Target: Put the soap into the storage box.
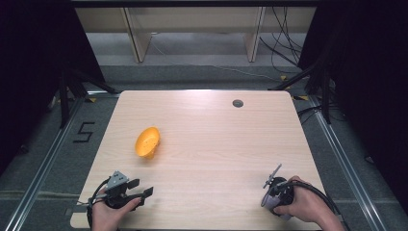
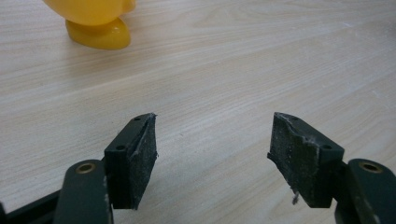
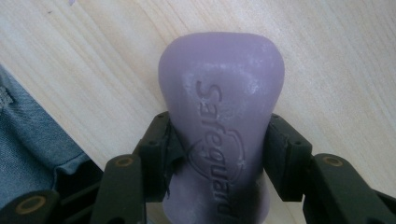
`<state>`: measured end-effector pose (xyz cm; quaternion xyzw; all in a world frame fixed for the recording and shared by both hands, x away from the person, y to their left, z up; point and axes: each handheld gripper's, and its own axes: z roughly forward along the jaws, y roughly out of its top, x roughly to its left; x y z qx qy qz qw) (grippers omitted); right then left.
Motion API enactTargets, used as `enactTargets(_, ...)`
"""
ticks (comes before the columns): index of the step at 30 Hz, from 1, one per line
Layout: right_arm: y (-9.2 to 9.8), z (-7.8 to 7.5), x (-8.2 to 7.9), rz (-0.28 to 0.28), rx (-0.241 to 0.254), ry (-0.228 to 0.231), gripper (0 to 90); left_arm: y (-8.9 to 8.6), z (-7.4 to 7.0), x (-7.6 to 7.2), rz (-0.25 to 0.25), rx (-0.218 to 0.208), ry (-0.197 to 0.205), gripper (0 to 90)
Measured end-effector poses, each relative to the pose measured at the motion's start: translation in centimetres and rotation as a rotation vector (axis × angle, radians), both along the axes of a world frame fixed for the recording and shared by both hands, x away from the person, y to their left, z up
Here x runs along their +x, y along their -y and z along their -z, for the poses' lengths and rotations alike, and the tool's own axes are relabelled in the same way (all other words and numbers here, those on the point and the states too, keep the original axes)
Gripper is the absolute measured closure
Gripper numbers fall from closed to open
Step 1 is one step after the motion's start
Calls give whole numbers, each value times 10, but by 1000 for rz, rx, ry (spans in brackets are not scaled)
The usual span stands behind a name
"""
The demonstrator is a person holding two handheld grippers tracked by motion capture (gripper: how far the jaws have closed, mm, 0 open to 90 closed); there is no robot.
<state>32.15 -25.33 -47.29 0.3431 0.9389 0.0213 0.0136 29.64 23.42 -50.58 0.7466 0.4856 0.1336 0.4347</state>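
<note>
Right gripper: I see my right gripper [image 1: 273,179] near the bench's near right corner, tipped so it points down toward the bench top, its grey plate sticking up and away from me.
Right hand: my right hand [image 1: 294,202] wraps the gripper body from the near edge side, forearm coming in from the bench's near right corner, cable looping over the wrist.
Right jaws: pinching the purple soap bar [image 3: 219,121]; in the right gripper view both pads press its narrowed waist, one on each side.
Soap bar: held at the near right corner of the bench, its rounded end pointing at the wood below; the embossed lettering runs along its length. I cannot tell if that end touches the bench.
Left gripper: my left gripper [image 1: 142,187] sits at the near left corner, roughly level, pointing across the bench toward the right edge.
Left hand: my left hand [image 1: 111,214] grips it from below the near edge, wrist bent inward.
Left jaws: spread wide, with bare wood between the pads [image 2: 135,161].
Yellow bowl: the yellow bowl [image 1: 147,142] lies tipped on its side left of the bench's middle, well apart from both grippers; in the left gripper view its foot [image 2: 99,36] rests on the wood.
Bench: light wooden top [image 1: 216,144].
</note>
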Motion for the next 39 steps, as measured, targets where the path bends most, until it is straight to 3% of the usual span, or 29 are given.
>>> enactTargets(3,0,0,-1,-40,12,21,499,0,1,0,0,-11,-6,314)
enactTargets(5,0,-1,-1,-34,13,12,499,1,1,0,1,-9,-6,313)
enactTargets(8,-1,-3,-3,-36,19,36,499,1,1,0,5,-12,-9,314)
enactTargets(10,0,-5,-3,-78,25,66,500,2,1,0,2,-10,-7,313)
enactTargets(12,1,-6,-2,-102,27,64,500,1,1,1,7,-9,-10,313)
enactTargets(13,1,-8,-2,-118,32,91,500,2,1,1,5,-12,-9,313)
enactTargets(20,-1,-13,-4,-166,46,156,500,0,-1,-1,8,-12,-1,313)
enactTargets(27,-9,-18,-10,-113,48,186,500,1,0,0,7,-27,-4,317)
enactTargets(28,-10,-19,-9,-143,54,198,501,1,0,0,8,-27,-5,317)
enactTargets(39,-18,-28,-9,-169,51,308,501,0,0,0,8,-28,-4,317)
